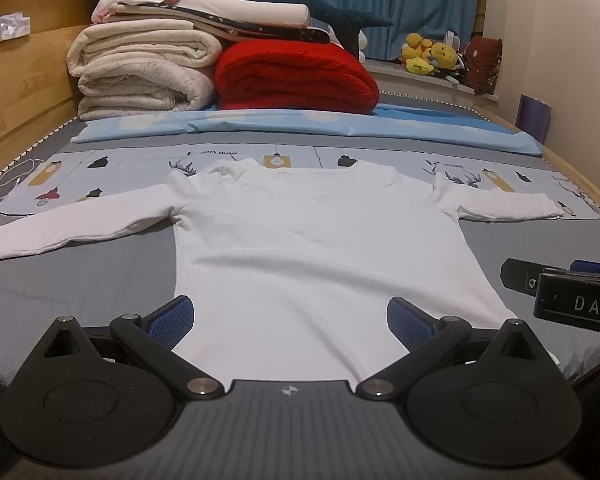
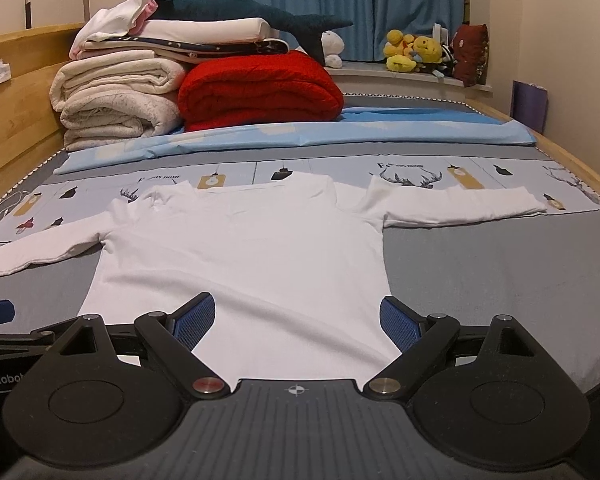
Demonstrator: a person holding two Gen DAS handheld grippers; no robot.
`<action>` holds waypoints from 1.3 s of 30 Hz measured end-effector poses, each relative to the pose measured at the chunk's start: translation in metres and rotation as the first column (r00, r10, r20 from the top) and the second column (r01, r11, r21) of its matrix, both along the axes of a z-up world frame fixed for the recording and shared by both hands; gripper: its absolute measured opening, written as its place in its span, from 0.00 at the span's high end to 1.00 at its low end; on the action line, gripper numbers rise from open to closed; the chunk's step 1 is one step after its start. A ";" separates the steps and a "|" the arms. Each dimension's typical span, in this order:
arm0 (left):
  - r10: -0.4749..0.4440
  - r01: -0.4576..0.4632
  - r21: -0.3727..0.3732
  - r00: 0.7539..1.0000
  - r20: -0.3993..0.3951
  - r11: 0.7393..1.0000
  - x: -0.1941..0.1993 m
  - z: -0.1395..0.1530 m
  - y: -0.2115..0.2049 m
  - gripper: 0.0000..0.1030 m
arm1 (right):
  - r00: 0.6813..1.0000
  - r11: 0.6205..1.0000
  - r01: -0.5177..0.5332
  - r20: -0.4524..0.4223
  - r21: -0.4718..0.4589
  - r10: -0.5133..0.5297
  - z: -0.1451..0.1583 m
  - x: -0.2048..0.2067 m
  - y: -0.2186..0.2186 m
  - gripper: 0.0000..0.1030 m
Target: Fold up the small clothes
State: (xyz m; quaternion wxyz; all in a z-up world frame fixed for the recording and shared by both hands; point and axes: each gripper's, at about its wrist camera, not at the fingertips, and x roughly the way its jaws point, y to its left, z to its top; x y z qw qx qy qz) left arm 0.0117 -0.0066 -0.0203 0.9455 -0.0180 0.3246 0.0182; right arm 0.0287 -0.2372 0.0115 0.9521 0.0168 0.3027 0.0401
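White shirt [image 1: 320, 232] lies flat on the grey bed cover [image 1: 100, 276], hem toward the cameras, both long sleeves spread out to the sides, collar toward the far stacked blankets [image 1: 148, 68]. No fold shows yet, so this looks like the start: the approach to a first grasp. The left gripper [image 1: 290, 320] hovers over the hem with its jaws wide apart and nothing between the pads; the right gripper [image 2: 296, 320] does the same near the hem's right side, jaws spread, empty. Next, each would likely need to reach a sleeve or a side edge, pinch only the cloth and bring it across the body.
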 end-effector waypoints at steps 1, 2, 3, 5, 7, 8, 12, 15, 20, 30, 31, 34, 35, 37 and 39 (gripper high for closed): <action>0.001 -0.001 0.000 1.000 -0.001 1.000 0.000 0.000 -0.001 0.00 | 1.000 1.000 -0.001 -0.001 -0.001 0.001 0.000 0.000 0.000 0.12; 0.001 -0.001 -0.001 1.000 -0.002 1.000 0.000 0.000 -0.001 0.00 | 1.000 1.000 -0.002 0.000 -0.002 0.002 0.000 0.000 0.000 0.12; 0.002 -0.002 -0.003 1.000 -0.003 1.000 0.000 0.000 -0.001 0.00 | 1.000 1.000 -0.002 0.001 -0.003 0.002 0.000 0.000 0.000 0.12; 0.002 -0.002 -0.005 1.000 -0.004 1.000 0.000 0.001 -0.001 0.00 | 1.000 1.000 -0.001 -0.001 -0.002 0.001 0.000 0.000 0.001 0.12; 0.004 -0.004 -0.008 1.000 -0.004 1.000 0.000 0.001 -0.001 0.00 | 1.000 1.000 -0.001 -0.001 -0.001 0.001 0.000 0.000 0.000 0.12; 0.004 -0.004 -0.009 1.000 -0.004 1.000 0.000 0.001 -0.001 0.00 | 1.000 1.000 -0.001 -0.001 -0.001 0.001 0.000 0.000 0.001 0.12; 0.005 -0.005 -0.009 1.000 -0.004 1.000 0.000 0.001 -0.001 0.00 | 1.000 1.000 -0.003 -0.001 -0.003 0.003 0.000 0.000 0.001 0.12; 0.005 -0.006 -0.009 1.000 -0.003 1.000 0.000 0.001 -0.001 0.00 | 1.000 1.000 -0.003 -0.001 -0.003 0.003 0.000 0.000 0.001 0.12; 0.005 -0.005 -0.010 1.000 -0.005 1.000 0.000 0.001 0.000 0.00 | 1.000 1.000 -0.003 -0.001 -0.004 0.003 0.000 0.000 0.002 0.12; 0.004 -0.005 -0.011 1.000 -0.005 1.000 0.001 0.002 0.000 0.00 | 1.000 1.000 -0.003 -0.001 -0.004 0.003 -0.001 0.000 0.002 0.12; 0.004 -0.004 -0.011 1.000 -0.005 1.000 0.001 0.002 0.000 0.00 | 1.000 1.000 -0.003 -0.001 -0.004 0.003 -0.001 0.000 0.002 0.12; 0.005 -0.005 -0.010 1.000 -0.004 1.000 0.001 0.002 0.000 0.00 | 1.000 1.000 -0.002 -0.001 -0.004 0.002 -0.001 0.000 0.002 0.12; 0.005 -0.005 -0.011 1.000 -0.005 1.000 0.001 0.002 0.000 0.00 | 1.000 1.000 -0.002 -0.001 -0.004 0.002 -0.001 0.000 0.002 0.12; 0.005 -0.005 -0.010 1.000 -0.004 1.000 0.001 0.002 0.000 0.00 | 1.000 1.000 -0.002 -0.001 -0.004 0.002 -0.001 0.000 0.002 0.12; 0.004 -0.004 -0.011 1.000 -0.003 1.000 0.001 0.002 0.000 0.00 | 1.000 1.000 -0.003 -0.001 -0.005 0.003 0.000 0.000 0.002 0.12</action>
